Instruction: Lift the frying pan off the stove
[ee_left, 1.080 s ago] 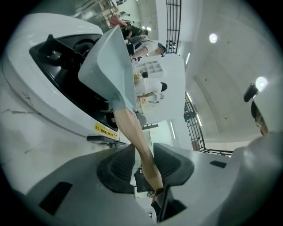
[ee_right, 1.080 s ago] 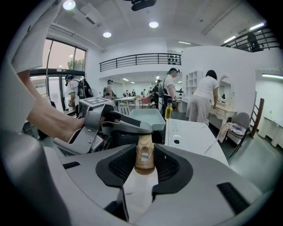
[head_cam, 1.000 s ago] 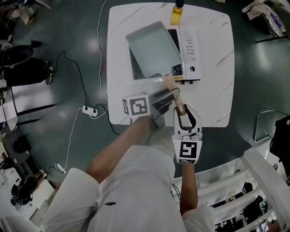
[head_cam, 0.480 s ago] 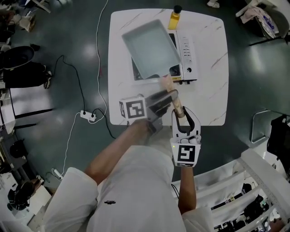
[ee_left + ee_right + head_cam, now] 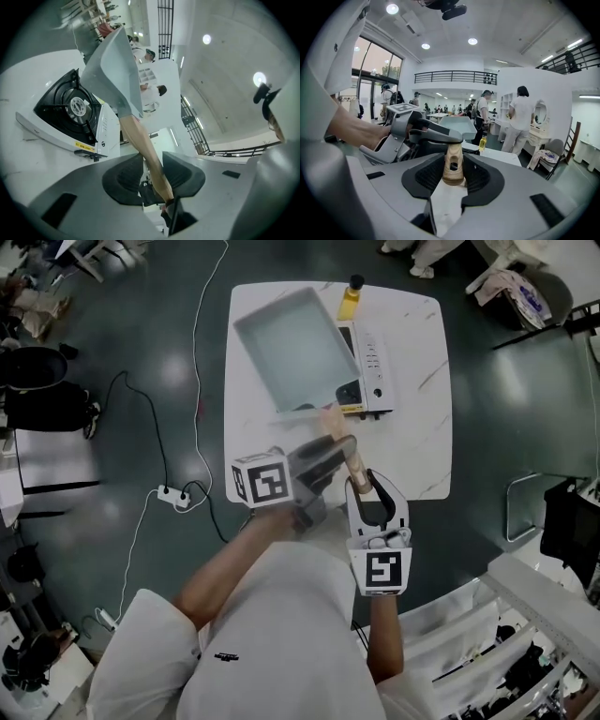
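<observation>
The grey rectangular frying pan [image 5: 291,348] hangs tilted in the air over the left part of the white stove [image 5: 373,371]. Its wooden handle [image 5: 336,424] points back toward me. My left gripper [image 5: 337,442] is clamped across the middle of the handle, its jaws easing open slightly with the handle still pressed between them. My right gripper [image 5: 368,482] is shut on the handle's end. In the left gripper view the pan [image 5: 115,65] rises above the burner [image 5: 70,110]. The right gripper view shows the handle's end [image 5: 453,165] between the pads.
The stove stands on a white marble table [image 5: 417,442] with a yellow bottle [image 5: 350,298] at its far edge. A power strip [image 5: 173,493] and cable lie on the dark floor to the left. People [image 5: 520,117] stand in the background.
The pan has shifted a little left, away from the stove's control panel, carried by both grippers. Both stay on the handle.
</observation>
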### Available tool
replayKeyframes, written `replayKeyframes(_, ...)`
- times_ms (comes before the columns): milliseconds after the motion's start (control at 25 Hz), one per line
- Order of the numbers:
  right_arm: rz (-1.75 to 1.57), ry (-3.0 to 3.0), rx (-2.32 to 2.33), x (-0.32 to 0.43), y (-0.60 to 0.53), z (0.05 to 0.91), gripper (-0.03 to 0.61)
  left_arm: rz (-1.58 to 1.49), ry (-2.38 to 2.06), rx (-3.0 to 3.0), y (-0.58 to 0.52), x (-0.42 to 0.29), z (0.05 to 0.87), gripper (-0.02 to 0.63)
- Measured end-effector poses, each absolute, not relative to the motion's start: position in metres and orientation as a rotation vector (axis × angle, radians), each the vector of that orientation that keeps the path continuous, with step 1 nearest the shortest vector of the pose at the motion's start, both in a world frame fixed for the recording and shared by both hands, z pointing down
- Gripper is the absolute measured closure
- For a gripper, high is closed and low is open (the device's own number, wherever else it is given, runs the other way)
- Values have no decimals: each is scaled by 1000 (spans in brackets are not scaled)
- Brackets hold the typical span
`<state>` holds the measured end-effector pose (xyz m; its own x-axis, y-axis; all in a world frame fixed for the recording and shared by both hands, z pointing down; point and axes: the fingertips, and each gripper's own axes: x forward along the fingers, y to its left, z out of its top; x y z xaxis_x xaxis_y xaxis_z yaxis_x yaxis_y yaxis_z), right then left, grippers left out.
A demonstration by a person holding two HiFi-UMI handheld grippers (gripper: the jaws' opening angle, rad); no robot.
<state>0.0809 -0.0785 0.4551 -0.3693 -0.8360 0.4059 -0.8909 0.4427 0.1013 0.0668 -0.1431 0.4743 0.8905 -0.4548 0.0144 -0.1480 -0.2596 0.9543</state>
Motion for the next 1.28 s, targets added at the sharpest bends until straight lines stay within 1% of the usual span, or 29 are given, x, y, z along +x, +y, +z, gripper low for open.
replayKeyframes(360,111,-2412,1368,56,-48,413,463,-316,-559,1897,-112,34,423,491)
replayKeyframes(880,135,-2577,1341,20,-27,379,463,-355,-636,1911,-90,-6,396,482)
replayKeyframes(1280,98,-2616,1302,3,-12,374,463,-356,-671,1931,-74,-29,385,482)
